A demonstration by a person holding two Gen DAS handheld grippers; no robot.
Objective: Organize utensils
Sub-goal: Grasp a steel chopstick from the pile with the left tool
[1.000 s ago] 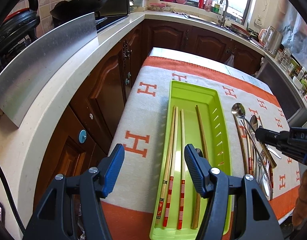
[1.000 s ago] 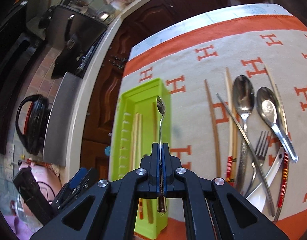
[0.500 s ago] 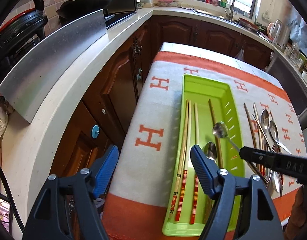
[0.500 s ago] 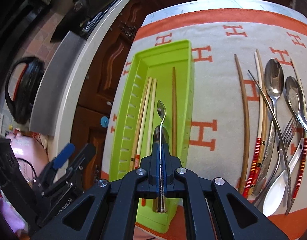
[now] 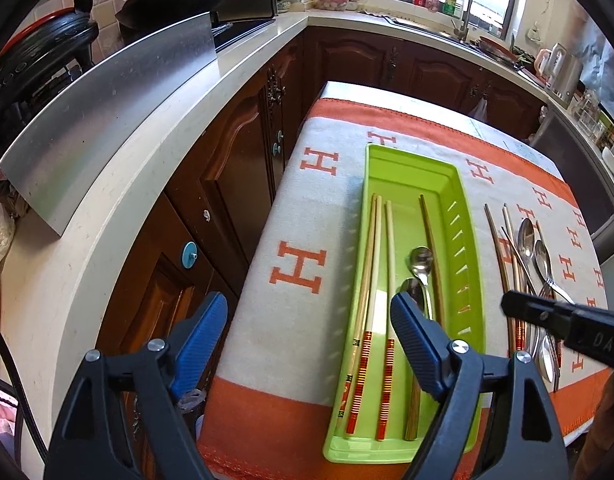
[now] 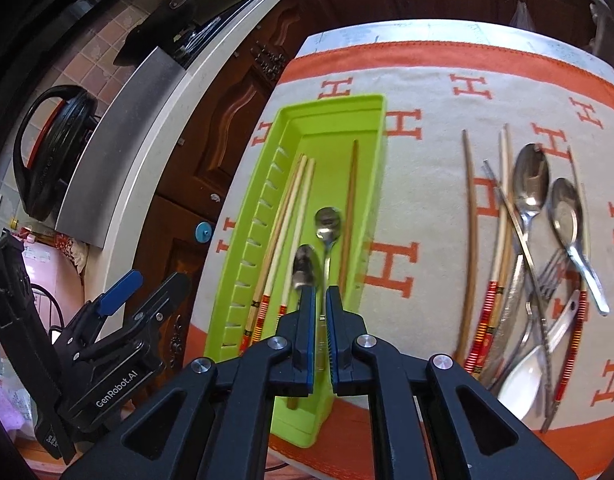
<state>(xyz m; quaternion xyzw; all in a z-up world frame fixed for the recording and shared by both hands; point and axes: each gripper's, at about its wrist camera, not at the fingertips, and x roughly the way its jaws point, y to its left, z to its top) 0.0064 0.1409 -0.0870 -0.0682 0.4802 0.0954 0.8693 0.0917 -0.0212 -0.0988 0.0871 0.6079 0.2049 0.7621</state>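
A lime green tray (image 5: 411, 168) (image 6: 331, 116) lies on the orange and white cloth. It holds several chopsticks (image 5: 389, 240) (image 6: 351, 200) and two small metal spoons (image 5: 421, 260) (image 6: 327, 220). My right gripper (image 6: 320, 296) hovers over the tray's near end with its jaws slightly apart; the spoon lies free below it. My left gripper (image 5: 307, 320) is open and empty above the tray's near left side. Loose chopsticks, spoons and a fork (image 6: 527, 240) (image 5: 527, 256) lie in a pile right of the tray.
A white ceramic spoon (image 6: 523, 376) lies at the pile's near end. The kitchen counter (image 5: 155, 152) with a steel splash panel (image 5: 119, 104) runs along the left. Dark wood cabinets (image 5: 235, 168) stand beside the table's left edge.
My right gripper has lowered the small spoon into the tray and let go of it; its jaws have parted. The left gripper has stayed open.
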